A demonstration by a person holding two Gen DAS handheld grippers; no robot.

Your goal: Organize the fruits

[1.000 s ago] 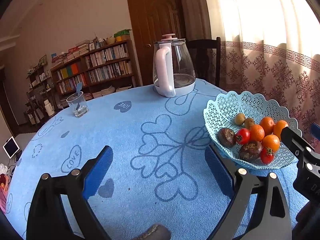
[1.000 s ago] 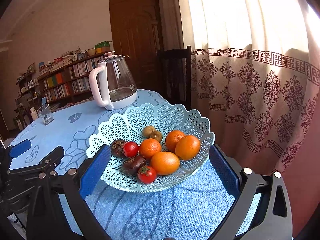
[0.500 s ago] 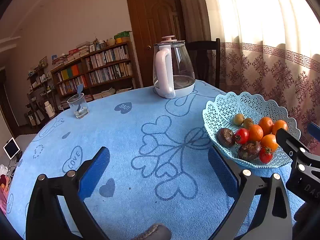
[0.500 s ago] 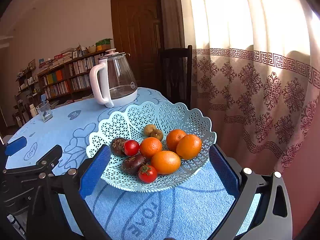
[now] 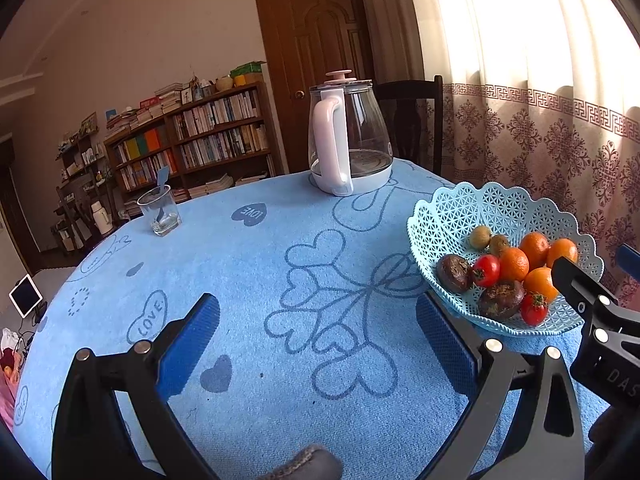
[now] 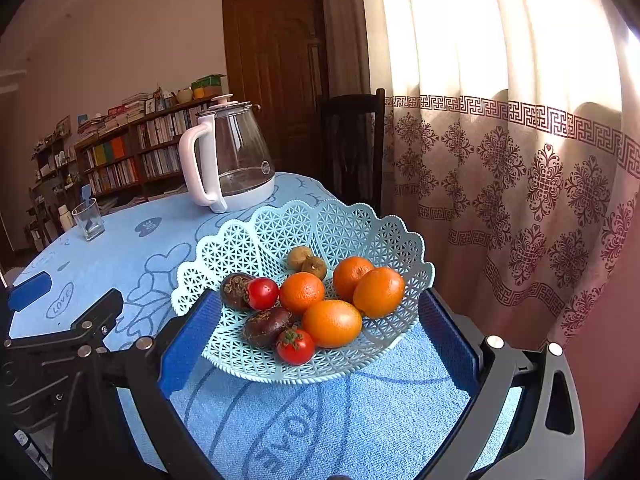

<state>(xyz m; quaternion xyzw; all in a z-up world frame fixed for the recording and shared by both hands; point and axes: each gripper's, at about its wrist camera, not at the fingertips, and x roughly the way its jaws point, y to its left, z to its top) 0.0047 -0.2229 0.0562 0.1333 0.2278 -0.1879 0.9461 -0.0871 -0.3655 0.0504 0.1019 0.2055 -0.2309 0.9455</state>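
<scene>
Left gripper [image 5: 318, 338], jaws spread wide after just opening, nothing between them, over bare blue worktop [image 5: 248, 280]. Right gripper [image 6: 318, 334], jaws wide apart and holding nothing, flanks the near rim of the lattice basket [image 6: 280, 224] without touching it. The basket, at the worktop's curtain-side edge, contains oranges [image 6: 332, 323], tomatoes [image 6: 295, 346], dark fruits [image 6: 266, 326] and small brown fruits [image 6: 299, 258]. Kettle [image 5: 348, 140] and glass [image 5: 159, 213] stand behind.

The left gripper [image 5: 318, 338] hangs wide apart over bare blue worktop [image 5: 248, 280]. The fruit basket [image 5: 500, 216] sits just right of it. A kettle [image 5: 348, 140] stands far ahead.
</scene>
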